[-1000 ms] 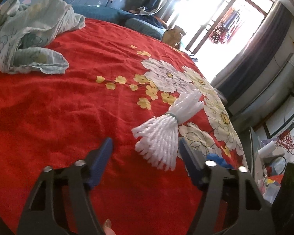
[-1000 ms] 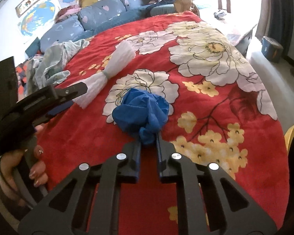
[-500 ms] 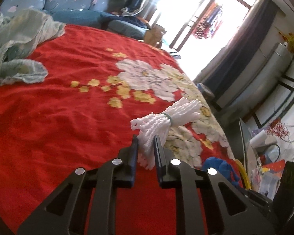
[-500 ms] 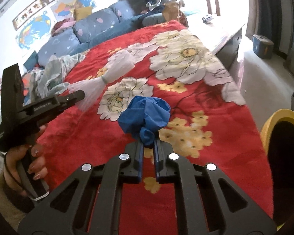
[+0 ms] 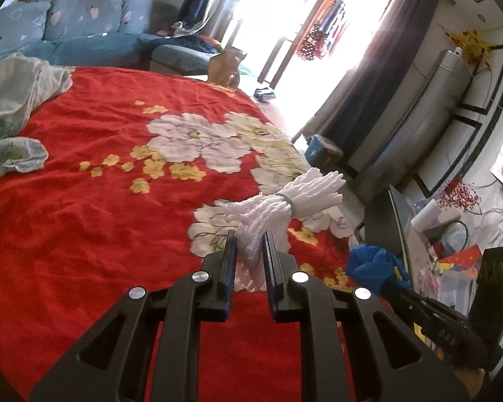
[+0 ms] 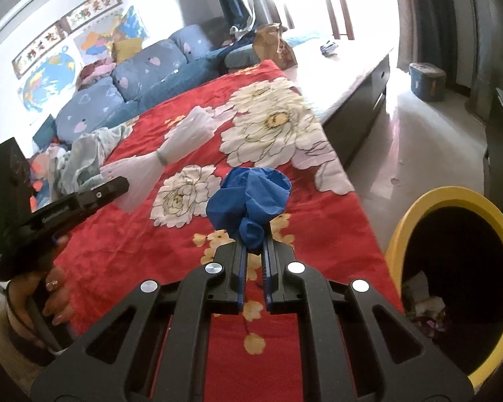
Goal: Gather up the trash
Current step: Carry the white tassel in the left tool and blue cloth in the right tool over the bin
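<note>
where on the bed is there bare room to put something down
The widest bare stretch of the red blanket lies between the crumpled pale cloth and the white foam netting. It is crowded near the bed's edge by the yellow bin, where both claws hold trash.

Right gripper (image 6: pixel 253 251): jaws closed on the lower end of a crumpled blue glove (image 6: pixel 249 197), held above the bed.
Bed (image 6: pixel 134 234): red blanket with white and yellow flowers.
Left gripper (image 6: pixel 117 186): at left, held in a hand (image 6: pixel 47 305), its tip at the near end of a white foam net bundle (image 6: pixel 171 152).
Bin (image 6: pixel 452 278): yellow rim, black inside, beside the bed at right, scraps at the bottom.
</note>
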`<act>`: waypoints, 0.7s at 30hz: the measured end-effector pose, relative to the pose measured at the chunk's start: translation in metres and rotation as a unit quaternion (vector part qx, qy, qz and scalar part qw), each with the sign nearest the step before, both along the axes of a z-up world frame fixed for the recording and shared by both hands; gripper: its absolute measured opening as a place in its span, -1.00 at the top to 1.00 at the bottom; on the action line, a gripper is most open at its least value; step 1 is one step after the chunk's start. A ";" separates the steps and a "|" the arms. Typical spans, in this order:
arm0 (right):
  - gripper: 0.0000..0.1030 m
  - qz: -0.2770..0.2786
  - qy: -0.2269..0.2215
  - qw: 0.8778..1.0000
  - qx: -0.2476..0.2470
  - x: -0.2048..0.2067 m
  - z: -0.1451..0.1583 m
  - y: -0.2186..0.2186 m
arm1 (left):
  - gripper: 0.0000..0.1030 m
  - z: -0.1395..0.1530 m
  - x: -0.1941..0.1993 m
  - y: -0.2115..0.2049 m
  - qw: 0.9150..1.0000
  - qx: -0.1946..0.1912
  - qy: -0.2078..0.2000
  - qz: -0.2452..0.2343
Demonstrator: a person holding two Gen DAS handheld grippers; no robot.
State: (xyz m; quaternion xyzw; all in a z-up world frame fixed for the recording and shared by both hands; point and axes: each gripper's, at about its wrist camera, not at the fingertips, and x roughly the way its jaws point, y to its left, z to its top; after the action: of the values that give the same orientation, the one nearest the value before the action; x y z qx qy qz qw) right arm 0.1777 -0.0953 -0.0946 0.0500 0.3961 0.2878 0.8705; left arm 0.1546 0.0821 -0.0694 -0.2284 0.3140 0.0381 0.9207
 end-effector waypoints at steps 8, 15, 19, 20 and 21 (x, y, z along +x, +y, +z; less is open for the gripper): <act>0.92 -0.028 -0.005 1.000 0.004 0.000 0.006 -0.027 | 0.71 0.012 -0.002 -0.026 0.999 0.013 -0.011 -0.032; 0.92 -0.059 -0.007 0.998 0.004 -0.002 0.007 -0.056 | 0.71 0.017 -0.002 -0.053 0.997 0.025 -0.015 -0.065; 0.92 -0.079 -0.004 0.997 0.006 -0.002 0.006 -0.073 | 0.71 0.018 -0.002 -0.066 0.996 0.031 -0.016 -0.081; 0.92 -0.085 -0.004 0.996 0.007 -0.002 0.006 -0.078 | 0.71 0.018 -0.002 -0.068 0.996 0.032 -0.017 -0.084; 0.92 -0.088 -0.004 0.996 0.007 -0.003 0.007 -0.081 | 0.71 0.019 -0.002 -0.071 0.995 0.033 -0.017 -0.087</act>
State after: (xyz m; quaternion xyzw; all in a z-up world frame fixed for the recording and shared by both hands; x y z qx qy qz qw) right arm 0.1748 -0.1765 -0.0879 0.0895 0.3843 0.2125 0.8939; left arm 0.1524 0.0115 -0.0506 -0.1703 0.3158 -0.0358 0.9327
